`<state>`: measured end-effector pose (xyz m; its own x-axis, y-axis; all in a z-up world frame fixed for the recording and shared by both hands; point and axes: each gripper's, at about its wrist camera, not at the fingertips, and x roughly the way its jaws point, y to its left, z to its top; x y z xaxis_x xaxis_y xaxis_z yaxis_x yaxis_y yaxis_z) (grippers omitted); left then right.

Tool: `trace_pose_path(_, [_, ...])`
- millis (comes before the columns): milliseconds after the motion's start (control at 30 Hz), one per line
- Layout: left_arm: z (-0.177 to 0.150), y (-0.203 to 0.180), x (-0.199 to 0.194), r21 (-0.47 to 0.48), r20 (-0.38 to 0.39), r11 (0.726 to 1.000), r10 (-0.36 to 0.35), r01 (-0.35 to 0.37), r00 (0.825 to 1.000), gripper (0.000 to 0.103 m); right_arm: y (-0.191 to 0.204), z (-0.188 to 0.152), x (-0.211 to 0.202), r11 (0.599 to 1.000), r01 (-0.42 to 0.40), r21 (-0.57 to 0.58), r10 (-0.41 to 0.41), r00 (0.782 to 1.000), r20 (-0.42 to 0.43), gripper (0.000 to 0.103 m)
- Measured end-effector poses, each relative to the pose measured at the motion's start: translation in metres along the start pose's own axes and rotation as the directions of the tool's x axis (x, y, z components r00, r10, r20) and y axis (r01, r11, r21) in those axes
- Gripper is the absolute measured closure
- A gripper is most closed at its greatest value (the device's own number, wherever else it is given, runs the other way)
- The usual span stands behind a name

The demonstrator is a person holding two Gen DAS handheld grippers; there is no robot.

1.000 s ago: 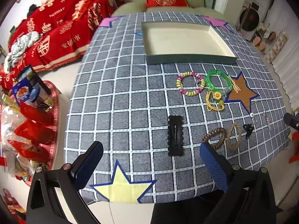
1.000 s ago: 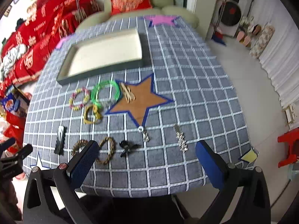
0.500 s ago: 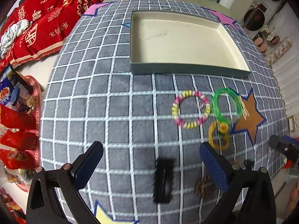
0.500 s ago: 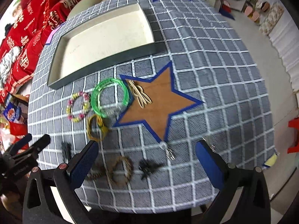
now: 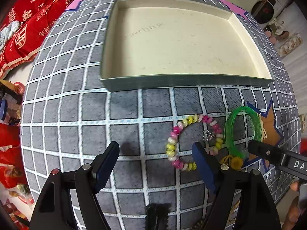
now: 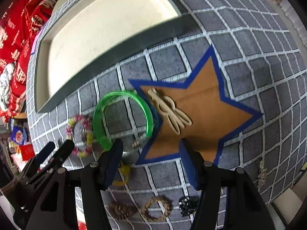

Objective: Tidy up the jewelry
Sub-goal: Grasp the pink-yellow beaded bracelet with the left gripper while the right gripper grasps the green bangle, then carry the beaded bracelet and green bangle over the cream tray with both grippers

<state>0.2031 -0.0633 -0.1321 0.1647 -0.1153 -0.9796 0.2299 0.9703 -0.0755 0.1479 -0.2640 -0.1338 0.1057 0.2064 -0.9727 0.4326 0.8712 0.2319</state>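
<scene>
Both tools had come down from a higher, wider look at the worktop (image 5: 63, 115) to hang close over the cluster of jewelry in front of the empty box (image 5: 180, 80). A second before, the whole checked cloth and the sofa behind it were in view; now each camera was filled by a few pieces.

The left tool (image 5: 155, 164) pointed steeply down, its jaws closing but with only bare cloth between them. Its right finger stood in front of the near rim of the pink and yellow bead bracelet (image 5: 184, 122), which lay flat and ungripped.

The right tool (image 6: 151, 157) was also closing on nothing. Its left finger sat at the near rim of the green bangle (image 6: 122, 117), its right finger over the lower point of the brown star, with the beige hair clip (image 6: 169, 113) just beyond.

Everything was still on the cloth: the yellow hair tie (image 6: 122, 174), two brown woven rings (image 6: 142, 209) and a small black clip (image 6: 187, 204) nearer the edge. Nothing lay in the box yet, so sorting had not begun. The descent suggested each tool was picking its first piece, probably the bead bracelet and the bangle or clip.
</scene>
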Motion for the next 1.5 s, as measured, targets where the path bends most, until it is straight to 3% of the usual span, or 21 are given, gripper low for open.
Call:
trace_pose_path(33, [0.002, -0.002, 0.002, 0.005, -0.003, 1.000, -0.002, 0.002, 1.000, 0.017, 0.005, 0.001, 0.001, 1.000, 0.010, -0.010, -0.010, 1.000, 0.000, 0.041])
trace_pose_path(100, [0.004, -0.010, 0.006, 0.024, -0.013, 1.000, 0.007, -0.007, 1.000, 0.029, 0.014, 0.002, 0.002, 0.999, 0.029, -0.034, -0.029, 1.000, 0.000, 0.045])
trace_pose_path(167, [0.005, -0.018, 0.008, 0.064, -0.010, 0.997, 0.044, -0.044, 0.999, 0.031, 0.022, 0.000, 0.002, 0.996, 0.064, -0.064, -0.064, 0.998, 0.004, 0.063])
trace_pose_path(233, [0.006, -0.026, 0.006, 0.092, 0.008, 0.995, 0.040, -0.041, 0.999, 0.046, 0.028, -0.001, 0.004, 0.992, 0.092, -0.083, -0.091, 0.996, 0.009, 0.081])
trace_pose_path(300, [0.010, -0.034, 0.005, 0.113, 0.016, 0.993, 0.035, -0.036, 0.999, 0.080, 0.029, -0.001, 0.006, 0.992, 0.099, -0.081, -0.098, 0.995, 0.014, 0.089])
trace_pose_path(333, [0.012, -0.036, 0.005, 0.122, 0.014, 0.992, 0.030, -0.032, 0.999, 0.086, 0.029, -0.001, 0.007, 0.992, 0.095, -0.078, -0.094, 0.995, 0.015, 0.092])
trace_pose_path(533, [0.019, -0.029, -0.006, 0.055, 0.023, 0.998, -0.042, 0.041, 0.999, 0.086, 0.020, 0.000, 0.003, 0.995, 0.025, -0.097, -0.023, 0.999, 0.024, 0.093])
trace_pose_path(833, [0.030, -0.012, -0.051, -0.001, 0.092, 0.995, -0.096, 0.097, 0.991, 0.086, 0.003, 0.011, -0.044, 0.988, -0.044, -0.149, 0.054, 0.997, 0.063, 0.092])
trace_pose_path(1133, [0.081, 0.002, -0.082, -0.033, 0.187, 0.993, -0.108, 0.117, 0.976, 0.086, 0.010, 0.081, -0.076, 0.974, -0.069, -0.218, 0.097, 0.988, 0.122, 0.092])
trace_pose_path(1333, [0.138, 0.007, -0.066, -0.066, 0.206, 0.993, -0.078, 0.094, 0.975, 0.086, 0.033, 0.136, -0.075, 0.964, -0.065, -0.258, 0.102, 0.986, 0.135, 0.092])
trace_pose_path(1500, [0.176, 0.009, -0.033, -0.098, 0.169, 0.993, -0.041, 0.059, 0.985, 0.086, 0.054, 0.182, -0.055, 0.957, -0.043, -0.288, 0.081, 0.989, 0.122, 0.092])
